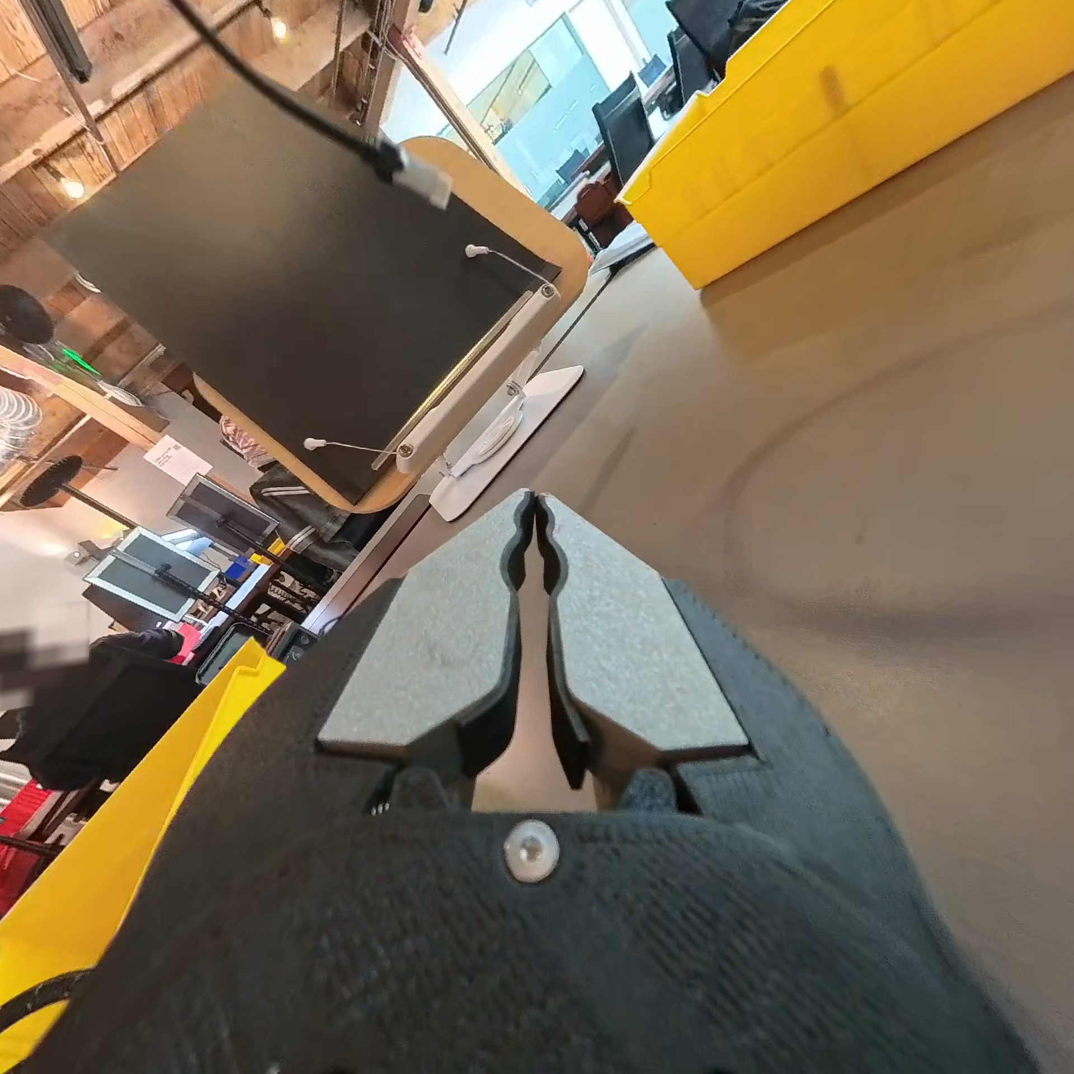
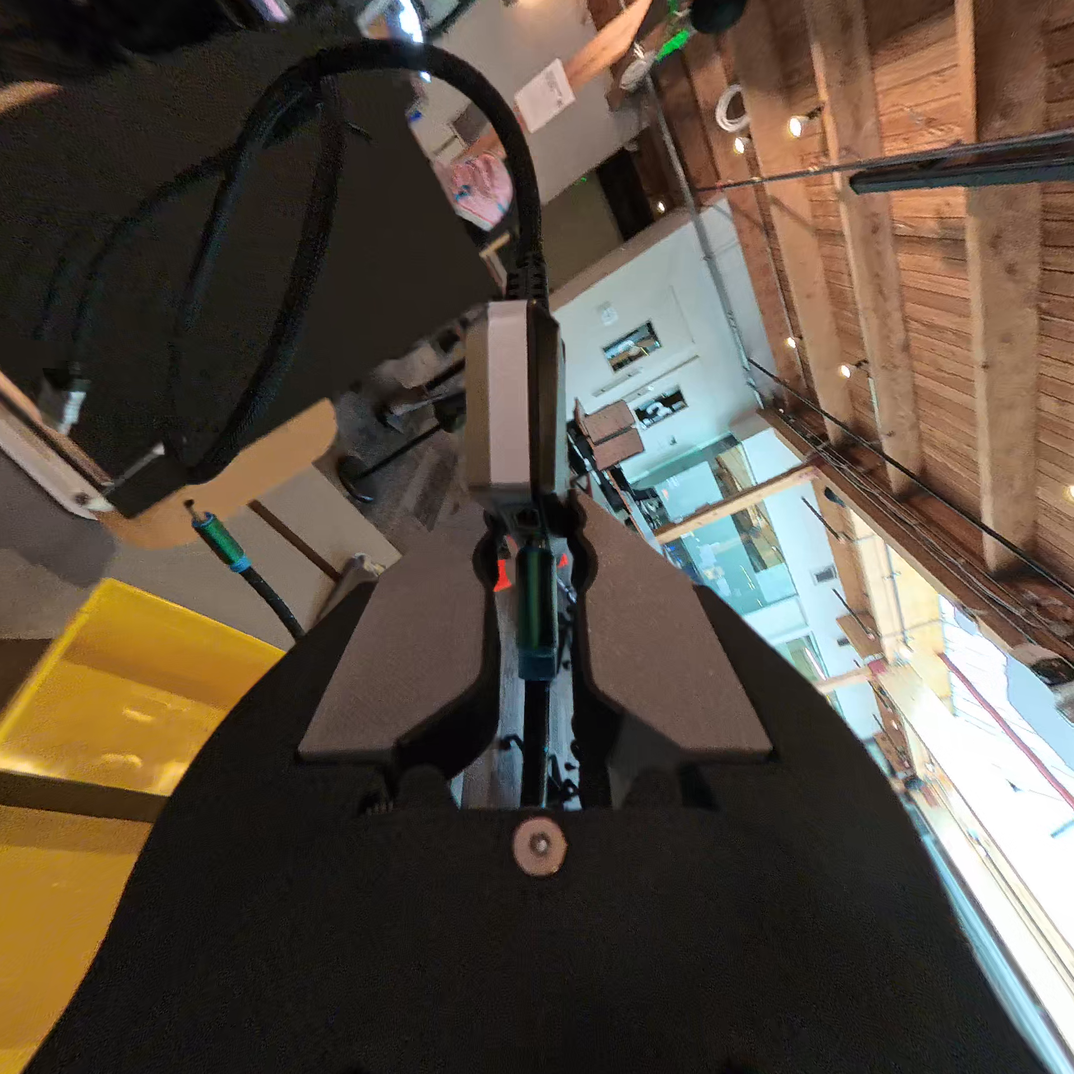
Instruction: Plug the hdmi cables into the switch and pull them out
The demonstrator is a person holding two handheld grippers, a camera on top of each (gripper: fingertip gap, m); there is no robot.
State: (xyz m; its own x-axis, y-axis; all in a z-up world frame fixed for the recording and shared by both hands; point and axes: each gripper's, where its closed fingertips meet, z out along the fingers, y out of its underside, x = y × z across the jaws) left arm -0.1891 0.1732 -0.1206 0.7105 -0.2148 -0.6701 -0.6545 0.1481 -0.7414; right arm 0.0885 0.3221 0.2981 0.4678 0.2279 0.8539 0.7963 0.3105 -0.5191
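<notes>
In the right wrist view my right gripper (image 2: 533, 514) is shut on the near end of the small grey switch (image 2: 500, 401) and holds it up in the air. A thick black braided cable (image 2: 517, 157) is plugged into the switch's far end and loops back to the left. A green-barrelled plug (image 2: 536, 604) with a black cable sits between the fingers at the switch's near end. A second green plug (image 2: 218, 537) hangs loose to the left. In the left wrist view my left gripper (image 1: 536, 505) is shut and empty, low over the brown table (image 1: 842, 552). A black cable with a silver plug (image 1: 418, 180) hangs above.
A dark felt divider panel (image 1: 290, 302) on a white bracket (image 1: 511, 418) stands at the table's far edge. Yellow bins sit at the upper right (image 1: 842, 145) and lower left (image 1: 133, 825) of the left wrist view; one bin (image 2: 116, 697) shows in the right wrist view. Spacing between my two grippers at the tips: around 55 cm.
</notes>
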